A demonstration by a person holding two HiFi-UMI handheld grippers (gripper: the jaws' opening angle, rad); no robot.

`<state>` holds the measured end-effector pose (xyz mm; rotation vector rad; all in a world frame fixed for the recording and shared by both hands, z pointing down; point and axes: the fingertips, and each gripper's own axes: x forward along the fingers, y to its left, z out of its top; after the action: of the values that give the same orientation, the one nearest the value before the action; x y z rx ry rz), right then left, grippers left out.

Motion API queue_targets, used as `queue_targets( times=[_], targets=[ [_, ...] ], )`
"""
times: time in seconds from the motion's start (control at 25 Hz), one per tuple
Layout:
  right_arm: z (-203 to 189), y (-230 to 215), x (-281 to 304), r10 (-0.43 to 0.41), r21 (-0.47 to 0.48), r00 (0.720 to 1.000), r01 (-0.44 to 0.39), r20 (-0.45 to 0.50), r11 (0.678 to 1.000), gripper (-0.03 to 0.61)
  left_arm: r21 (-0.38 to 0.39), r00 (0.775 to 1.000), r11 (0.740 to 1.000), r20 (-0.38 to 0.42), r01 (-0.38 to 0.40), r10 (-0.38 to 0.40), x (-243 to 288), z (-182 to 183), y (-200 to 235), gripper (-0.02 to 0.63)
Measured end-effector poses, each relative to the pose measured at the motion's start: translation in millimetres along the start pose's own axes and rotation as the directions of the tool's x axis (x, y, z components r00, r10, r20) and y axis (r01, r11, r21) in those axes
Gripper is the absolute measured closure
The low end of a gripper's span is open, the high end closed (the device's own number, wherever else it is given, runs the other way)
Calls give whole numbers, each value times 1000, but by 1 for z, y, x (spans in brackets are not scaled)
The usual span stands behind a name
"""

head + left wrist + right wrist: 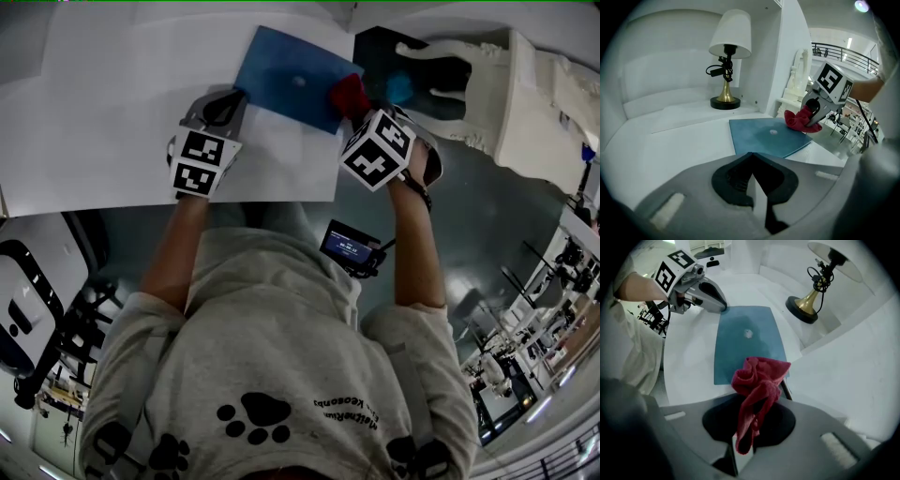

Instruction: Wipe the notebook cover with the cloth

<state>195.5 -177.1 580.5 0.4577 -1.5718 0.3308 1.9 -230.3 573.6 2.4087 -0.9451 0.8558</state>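
Right tongs sit closest, clenched on a crumpled red cloth. In the head view the cloth is at the 4 o'clock edge of a flat blue notebook; whether it touches the cover is unclear. Left tongs, pinched together on nothing, sit at the notebook's 8 o'clock corner on the white desk. A small pale spot marks mid-cover. Wiping well likely means pressing the cloth flat, pinning that corner, and sweeping toward 10 o'clock across the spot with even pressure so the notebook cannot slide.
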Motion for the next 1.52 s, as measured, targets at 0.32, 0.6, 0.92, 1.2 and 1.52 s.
queue_targets(
  times=[0.32, 0.6, 0.92, 1.2, 1.52],
  targets=[
    [-31, -2, -9, -14, 104, 1000, 16, -23, 994, 532, -23, 1000, 1000, -8, 19, -19, 0, -2, 0, 615],
    [23, -8, -60, -135, 100, 980, 121, 147, 988, 532, -37, 999, 999, -33, 26, -28, -5, -7, 0, 615],
    [128, 17, -59, -66, -51, 944, 87, 323, 995, 532, -1, 997, 1000, -78, 15, -15, -8, -14, 1, 615],
    [186, 41, -41, 6, -181, 938, 61, 345, 982, 531, 6, 997, 1000, -79, 12, -11, -8, -14, 0, 615],
    [191, 62, -7, 71, -267, 968, -4, 243, 964, 532, 5, 998, 1000, -64, 15, -14, -7, -15, 1, 615]
  ],
)
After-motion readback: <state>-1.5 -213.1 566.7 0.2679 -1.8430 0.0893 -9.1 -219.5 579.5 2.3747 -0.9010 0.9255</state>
